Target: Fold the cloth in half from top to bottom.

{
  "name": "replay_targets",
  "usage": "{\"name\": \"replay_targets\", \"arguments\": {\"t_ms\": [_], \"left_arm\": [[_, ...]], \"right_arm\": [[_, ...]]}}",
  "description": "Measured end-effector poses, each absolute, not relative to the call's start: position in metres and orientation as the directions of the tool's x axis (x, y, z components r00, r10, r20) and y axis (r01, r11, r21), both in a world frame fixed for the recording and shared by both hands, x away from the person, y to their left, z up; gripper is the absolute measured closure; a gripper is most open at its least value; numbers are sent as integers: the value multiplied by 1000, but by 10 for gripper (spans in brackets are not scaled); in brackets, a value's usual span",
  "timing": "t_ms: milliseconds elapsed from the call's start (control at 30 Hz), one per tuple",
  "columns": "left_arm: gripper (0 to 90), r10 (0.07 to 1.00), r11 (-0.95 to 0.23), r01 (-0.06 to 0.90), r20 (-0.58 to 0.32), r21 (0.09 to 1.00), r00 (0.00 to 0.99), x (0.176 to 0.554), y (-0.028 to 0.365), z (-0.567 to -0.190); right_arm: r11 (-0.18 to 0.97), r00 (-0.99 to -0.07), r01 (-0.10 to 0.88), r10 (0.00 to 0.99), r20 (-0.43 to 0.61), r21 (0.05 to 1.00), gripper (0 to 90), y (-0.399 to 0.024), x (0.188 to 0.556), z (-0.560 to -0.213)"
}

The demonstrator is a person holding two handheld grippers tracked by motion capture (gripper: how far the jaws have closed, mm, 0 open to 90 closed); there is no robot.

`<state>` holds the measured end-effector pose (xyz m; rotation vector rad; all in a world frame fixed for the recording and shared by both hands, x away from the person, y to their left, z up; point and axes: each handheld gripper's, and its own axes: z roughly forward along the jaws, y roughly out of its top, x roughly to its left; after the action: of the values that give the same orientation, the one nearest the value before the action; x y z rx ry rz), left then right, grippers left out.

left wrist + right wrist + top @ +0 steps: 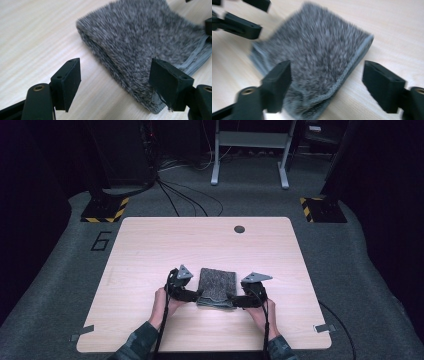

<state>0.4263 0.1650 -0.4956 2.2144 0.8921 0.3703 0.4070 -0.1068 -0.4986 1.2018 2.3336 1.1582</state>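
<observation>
On the near middle of the pale wooden desk (150, 245) lies the folded grey fuzzy cloth (217, 287), flat, with its stitched hem toward me; my left gripper (192, 296) sits at its near left corner and my right gripper (239, 301) at its near right corner. In the left gripper view my fingers (71, 80) stand apart, the folded edge of the cloth between them but not pressed; in the right gripper view my fingers (278, 82) are likewise apart, straddling the hemmed corner without pinching it.

What could go wrong, as I judge it: the fold is loose and springy, so pulling my hands away carelessly could snag the hem on a pad and drag the top layer open; a pad brushing the pile could also skew the stack across the smooth wood.

For writing, I can read a dark figure 6 (101, 241) marked on the grey floor beside the desk's far left corner; the cloth shows no label I can make out.
</observation>
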Motion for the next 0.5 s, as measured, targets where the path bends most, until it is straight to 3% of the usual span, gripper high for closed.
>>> {"name": "replay_targets", "arguments": {"t_ms": [200,500], "left_arm": [[249,687,-553,487,39,676,726,421,162,-505],[249,671,-590,463,83,661,736,413,160,-512]], "right_arm": [[409,-625,579,778,62,705,174,-105,410,-515],[425,-609,582,793,25,693,155,-112,405,-520]]}}
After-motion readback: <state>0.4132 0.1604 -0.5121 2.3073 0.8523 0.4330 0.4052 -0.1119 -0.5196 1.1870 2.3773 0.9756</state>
